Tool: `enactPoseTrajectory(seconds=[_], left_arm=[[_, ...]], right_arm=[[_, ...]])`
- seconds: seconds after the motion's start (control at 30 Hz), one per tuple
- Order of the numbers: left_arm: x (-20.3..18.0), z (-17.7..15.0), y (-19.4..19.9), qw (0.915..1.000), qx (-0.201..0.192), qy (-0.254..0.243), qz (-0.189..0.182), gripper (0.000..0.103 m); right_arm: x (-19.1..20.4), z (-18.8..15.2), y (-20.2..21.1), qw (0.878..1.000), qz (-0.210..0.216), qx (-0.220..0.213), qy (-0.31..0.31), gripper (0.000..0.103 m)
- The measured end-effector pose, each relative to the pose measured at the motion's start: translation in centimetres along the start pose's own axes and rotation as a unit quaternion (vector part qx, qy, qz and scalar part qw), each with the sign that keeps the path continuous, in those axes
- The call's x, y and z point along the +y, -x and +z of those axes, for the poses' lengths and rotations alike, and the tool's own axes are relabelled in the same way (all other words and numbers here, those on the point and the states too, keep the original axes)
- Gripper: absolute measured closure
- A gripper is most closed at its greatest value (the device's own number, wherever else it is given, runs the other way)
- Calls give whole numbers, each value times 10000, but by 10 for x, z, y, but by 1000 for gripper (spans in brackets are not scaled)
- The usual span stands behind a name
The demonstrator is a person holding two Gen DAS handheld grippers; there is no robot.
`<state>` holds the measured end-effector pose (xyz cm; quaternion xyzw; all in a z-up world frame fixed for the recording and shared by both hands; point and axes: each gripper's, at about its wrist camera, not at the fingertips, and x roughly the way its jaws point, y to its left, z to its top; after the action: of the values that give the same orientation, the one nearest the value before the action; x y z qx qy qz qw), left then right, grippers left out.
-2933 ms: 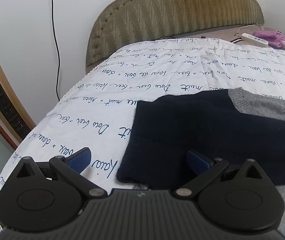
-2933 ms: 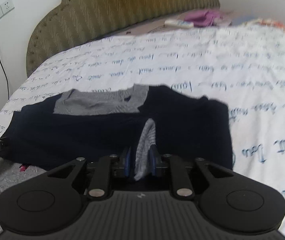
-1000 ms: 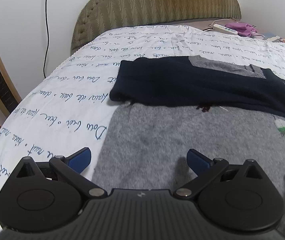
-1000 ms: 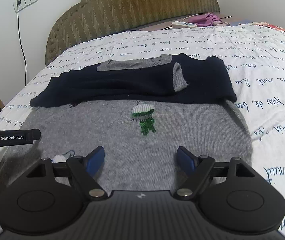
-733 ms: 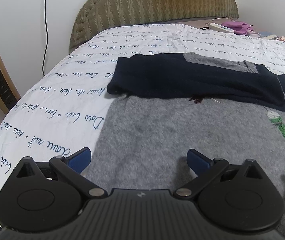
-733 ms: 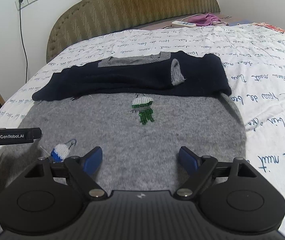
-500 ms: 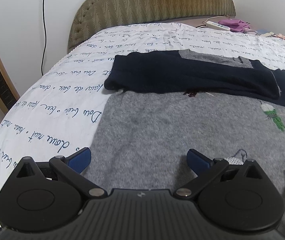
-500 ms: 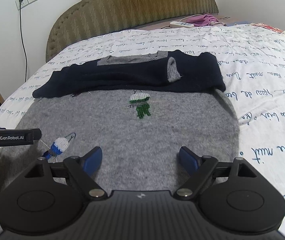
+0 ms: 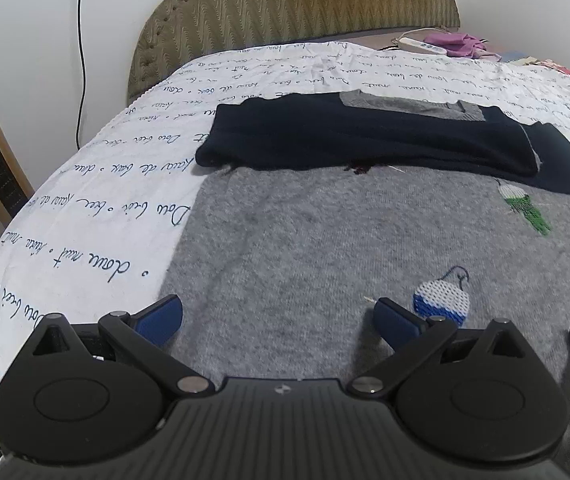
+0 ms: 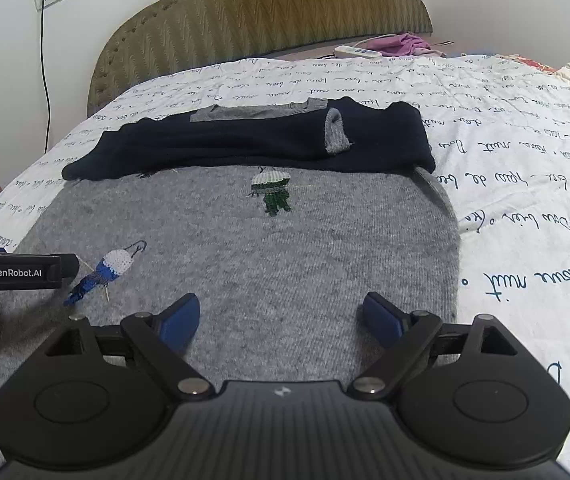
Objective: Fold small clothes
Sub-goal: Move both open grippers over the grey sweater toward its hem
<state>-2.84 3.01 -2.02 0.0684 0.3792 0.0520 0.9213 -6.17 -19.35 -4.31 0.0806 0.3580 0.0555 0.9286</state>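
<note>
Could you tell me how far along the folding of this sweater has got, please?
Done: the navy sleeves lie folded across the top of the grey sweater on the bed sheet. In hand: nothing is gripped; the left tool is open and the right tool is opening, both over the lower body with no cloth between the pads. Left: the body is still flat, so its fold probably comes next.

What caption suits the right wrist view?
Right gripper, jaws opening and empty, over a gray sweater with navy sleeves folded across, on a script-printed bedsheet.
</note>
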Motion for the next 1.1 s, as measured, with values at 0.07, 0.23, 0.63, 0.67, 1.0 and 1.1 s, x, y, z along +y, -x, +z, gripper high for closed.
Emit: enactPoseTrajectory(seconds=[0.07,0.23,0.63,0.67,1.0,1.1], left_arm=[[-1,-2,0,10000,7,-10,-5,0],[-3,-6,0,10000,34,-18,-12,0],[4,-20,-2,9996,24,81,-272,0],[6,-21,-2,9994,16,109,-329,0],[13,-35,24,9987,-185,-89,-463,0],[16,-39,31,9982,-206,-185,-524,0]], right_arm=[[0,-2,1,10000,-4,-4,5,13],[2,-8,1,10000,-14,-27,87,5],[15,-20,-6,9980,-295,-53,548,0],[13,-19,-5,9985,-251,-52,488,0],[6,-20,12,9988,253,-170,394,0],[5,-21,18,9983,384,-187,391,0]])
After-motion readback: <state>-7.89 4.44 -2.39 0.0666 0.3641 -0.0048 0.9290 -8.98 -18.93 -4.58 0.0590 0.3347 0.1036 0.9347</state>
